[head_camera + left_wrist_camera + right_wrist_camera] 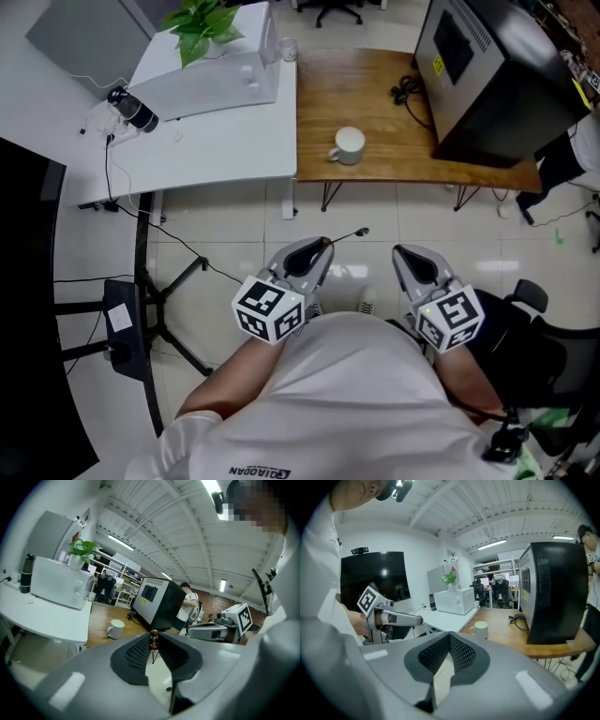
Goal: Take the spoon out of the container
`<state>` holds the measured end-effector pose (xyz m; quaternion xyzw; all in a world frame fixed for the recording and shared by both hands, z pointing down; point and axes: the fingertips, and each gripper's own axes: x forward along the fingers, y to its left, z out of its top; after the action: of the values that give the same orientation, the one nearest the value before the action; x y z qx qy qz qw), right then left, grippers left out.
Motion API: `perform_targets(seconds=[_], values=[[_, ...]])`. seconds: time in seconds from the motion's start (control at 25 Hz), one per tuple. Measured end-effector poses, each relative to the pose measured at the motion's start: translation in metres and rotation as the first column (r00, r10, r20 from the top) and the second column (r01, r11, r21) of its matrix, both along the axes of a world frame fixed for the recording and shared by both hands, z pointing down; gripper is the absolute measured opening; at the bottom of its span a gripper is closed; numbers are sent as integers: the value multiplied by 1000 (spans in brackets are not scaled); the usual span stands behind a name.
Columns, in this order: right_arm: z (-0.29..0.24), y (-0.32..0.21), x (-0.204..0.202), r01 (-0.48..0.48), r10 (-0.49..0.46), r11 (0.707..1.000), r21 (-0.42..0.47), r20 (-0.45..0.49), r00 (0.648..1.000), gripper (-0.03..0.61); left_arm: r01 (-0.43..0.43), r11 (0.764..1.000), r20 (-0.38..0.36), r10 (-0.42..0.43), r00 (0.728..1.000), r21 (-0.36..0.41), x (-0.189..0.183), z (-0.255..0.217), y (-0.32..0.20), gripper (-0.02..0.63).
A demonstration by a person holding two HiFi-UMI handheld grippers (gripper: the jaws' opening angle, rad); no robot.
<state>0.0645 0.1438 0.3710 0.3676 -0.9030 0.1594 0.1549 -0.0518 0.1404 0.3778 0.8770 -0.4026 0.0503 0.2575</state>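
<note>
My left gripper [323,246] is shut on a thin dark spoon [347,235], which sticks out to the right from the jaw tips, above the tiled floor. In the left gripper view the spoon's brown beaded end [153,640] stands pinched between the two ribbed pads of the left gripper [153,637]. A white mug [349,144] stands on the wooden table [375,103], well ahead of both grippers. My right gripper [405,251] hangs beside the left one; its jaws [450,635] meet at the tips with nothing between them. Both grippers are held close to the person's body.
A large black box [497,66] fills the wooden table's right side, with a cable [405,91] beside it. To the left, a white table [216,131] carries a white microwave [211,80], a plant [202,23] and a dark bottle [134,110]. A black stand [155,300] and cables lie on the floor.
</note>
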Motion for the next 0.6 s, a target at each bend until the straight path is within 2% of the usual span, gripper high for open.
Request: perform_targets(seconds=[0.6], values=[[6, 4, 2, 2, -2, 1000, -10, 6, 1000, 6, 27, 1000, 7, -28, 1000, 13, -4, -4, 1, 52]])
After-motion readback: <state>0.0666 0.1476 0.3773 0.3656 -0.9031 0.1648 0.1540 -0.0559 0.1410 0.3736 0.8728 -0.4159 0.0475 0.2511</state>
